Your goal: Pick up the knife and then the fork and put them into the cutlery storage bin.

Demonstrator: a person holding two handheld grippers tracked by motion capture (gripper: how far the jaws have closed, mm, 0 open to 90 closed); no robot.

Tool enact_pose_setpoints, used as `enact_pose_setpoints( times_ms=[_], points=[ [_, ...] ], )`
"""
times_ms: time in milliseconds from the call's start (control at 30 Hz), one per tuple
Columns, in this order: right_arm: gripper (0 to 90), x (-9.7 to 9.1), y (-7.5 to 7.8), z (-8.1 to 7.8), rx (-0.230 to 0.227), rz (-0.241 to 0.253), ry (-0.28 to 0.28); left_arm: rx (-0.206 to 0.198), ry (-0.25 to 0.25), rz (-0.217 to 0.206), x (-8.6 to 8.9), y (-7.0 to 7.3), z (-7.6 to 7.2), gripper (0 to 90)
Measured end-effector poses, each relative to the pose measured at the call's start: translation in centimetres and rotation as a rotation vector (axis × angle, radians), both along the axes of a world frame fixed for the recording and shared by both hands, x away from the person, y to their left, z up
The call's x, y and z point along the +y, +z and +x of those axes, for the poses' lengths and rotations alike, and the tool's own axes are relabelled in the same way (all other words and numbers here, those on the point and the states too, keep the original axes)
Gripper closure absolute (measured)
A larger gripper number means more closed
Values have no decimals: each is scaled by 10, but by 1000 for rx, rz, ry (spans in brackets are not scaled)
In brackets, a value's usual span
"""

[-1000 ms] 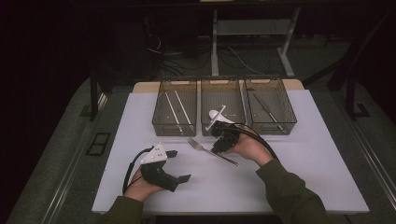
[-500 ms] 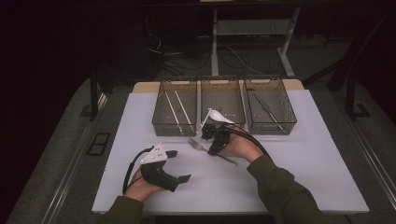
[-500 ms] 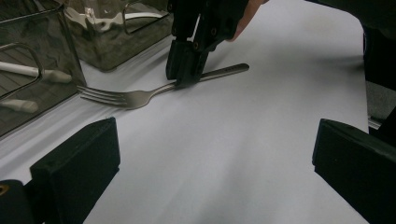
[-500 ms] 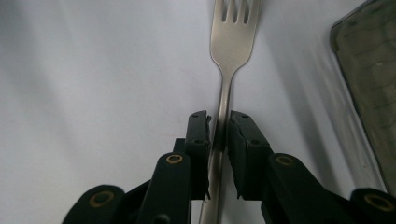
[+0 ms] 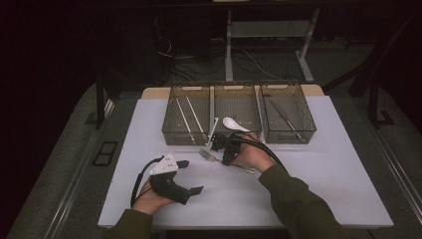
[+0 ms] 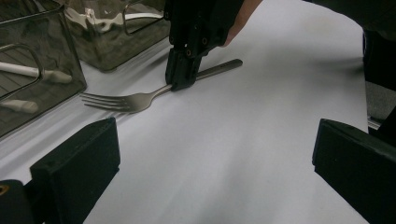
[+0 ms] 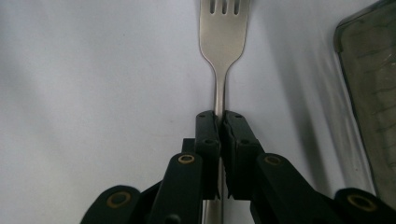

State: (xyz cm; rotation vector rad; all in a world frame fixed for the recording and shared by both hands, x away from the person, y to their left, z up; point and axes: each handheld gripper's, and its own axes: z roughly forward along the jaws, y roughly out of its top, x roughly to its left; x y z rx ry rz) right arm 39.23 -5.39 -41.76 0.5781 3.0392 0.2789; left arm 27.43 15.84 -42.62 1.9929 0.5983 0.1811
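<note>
A dark room surrounds the white table (image 5: 338, 169); cables (image 5: 249, 59) strew the floor beyond.

- In the right gripper view, the fork (image 7: 223, 42) loses its tine tips past the top edge, and its handle is hidden behind the right gripper (image 7: 218, 122).
- The bin (image 7: 373, 93) is cut off at right.

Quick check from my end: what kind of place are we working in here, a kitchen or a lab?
Likely a lab or recording workstation, not a kitchen: a white table with three sorting bins, cables on the floor behind, and metal stand legs in a dark room.
</note>
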Motion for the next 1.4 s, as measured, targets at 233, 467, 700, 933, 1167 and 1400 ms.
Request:
enact_pose_setpoints(
  times_ms=[233,467,700,933,1167,1400],
  points=[
    [848,-11,6,-1,9,74,-24,-10,-1,0,2,0,3,0],
    [848,-40,23,-5,-12,213,-54,-10,3,-10,3,0,3,0],
    [848,-78,41,-13,-46,356,-107,-12,-6,2,3,0,3,0],
    [848,-112,62,-16,-93,466,-161,-11,-12,1,2,0,2,0],
    [848,-153,82,-11,-164,551,-257,-9,-9,0,1,0,2,0],
    [848,-187,99,-2,-224,593,-343,-6,-2,-7,0,0,3,0]
  ],
)
